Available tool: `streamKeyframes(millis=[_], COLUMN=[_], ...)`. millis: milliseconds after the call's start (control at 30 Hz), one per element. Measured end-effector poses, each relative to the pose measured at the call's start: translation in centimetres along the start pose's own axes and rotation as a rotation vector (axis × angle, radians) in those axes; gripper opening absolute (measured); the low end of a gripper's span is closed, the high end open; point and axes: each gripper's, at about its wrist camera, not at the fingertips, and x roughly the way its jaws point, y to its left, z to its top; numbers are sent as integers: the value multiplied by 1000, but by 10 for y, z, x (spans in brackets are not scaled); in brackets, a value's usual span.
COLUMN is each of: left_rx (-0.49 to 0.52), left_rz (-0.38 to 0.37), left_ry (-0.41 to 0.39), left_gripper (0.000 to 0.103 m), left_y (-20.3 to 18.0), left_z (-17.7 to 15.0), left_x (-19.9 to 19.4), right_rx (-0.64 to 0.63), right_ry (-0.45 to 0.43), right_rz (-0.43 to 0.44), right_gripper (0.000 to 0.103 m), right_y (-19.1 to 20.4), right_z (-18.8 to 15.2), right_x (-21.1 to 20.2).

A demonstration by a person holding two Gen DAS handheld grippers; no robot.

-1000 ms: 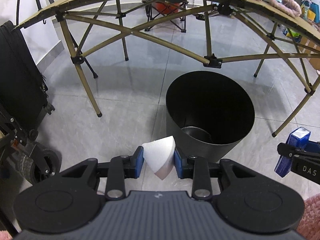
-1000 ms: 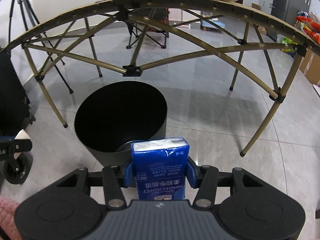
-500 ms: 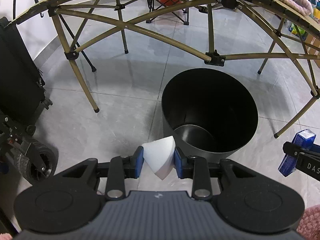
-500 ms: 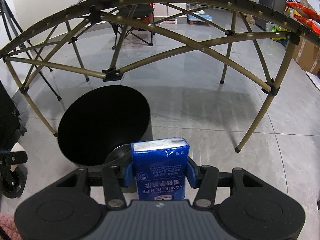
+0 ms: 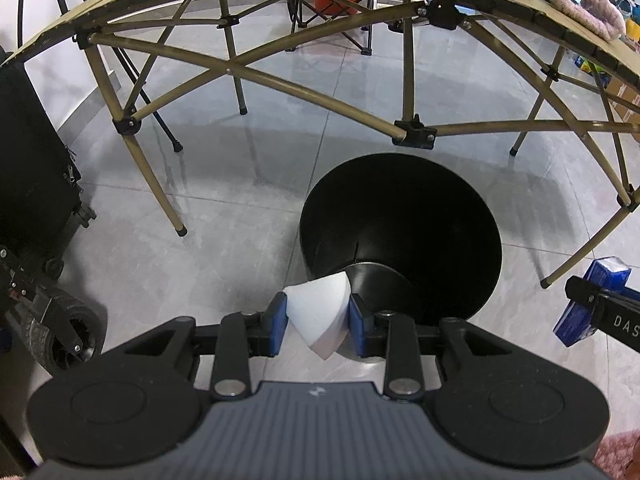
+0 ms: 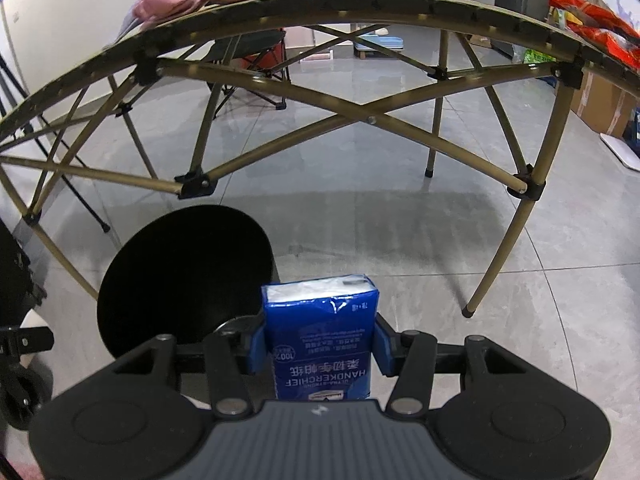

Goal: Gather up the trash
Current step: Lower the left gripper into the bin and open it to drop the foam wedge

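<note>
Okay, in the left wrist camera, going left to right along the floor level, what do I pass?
Black case → black rubber wheel → white wedge of trash in the left gripper → black bin → blue tissue pack in the right gripper.

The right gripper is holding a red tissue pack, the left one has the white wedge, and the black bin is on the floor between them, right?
Not quite: the tissue pack in the right gripper is blue, as the right wrist view shows. The left gripper does hold the white wedge, and the black bin stands on the floor.
</note>
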Motion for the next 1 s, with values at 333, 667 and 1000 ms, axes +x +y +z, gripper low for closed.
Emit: streamKeyframes(millis=[333, 667, 1000], left_rx=[-7, -21, -51], left_rz=[-19, -27, -16], left_ry=[-2, 3, 23], left_gripper=[32, 32, 32], left_y=[-19, -47, -68], left_z=[25, 43, 55], left_x=[13, 21, 41], right_rx=[43, 97, 142], right_ry=[-32, -37, -23], right_rz=[-35, -62, -103], right_gripper=[50, 50, 50], right_y=[-15, -34, -62], right_z=[5, 10, 6], right_x=[4, 16, 26])
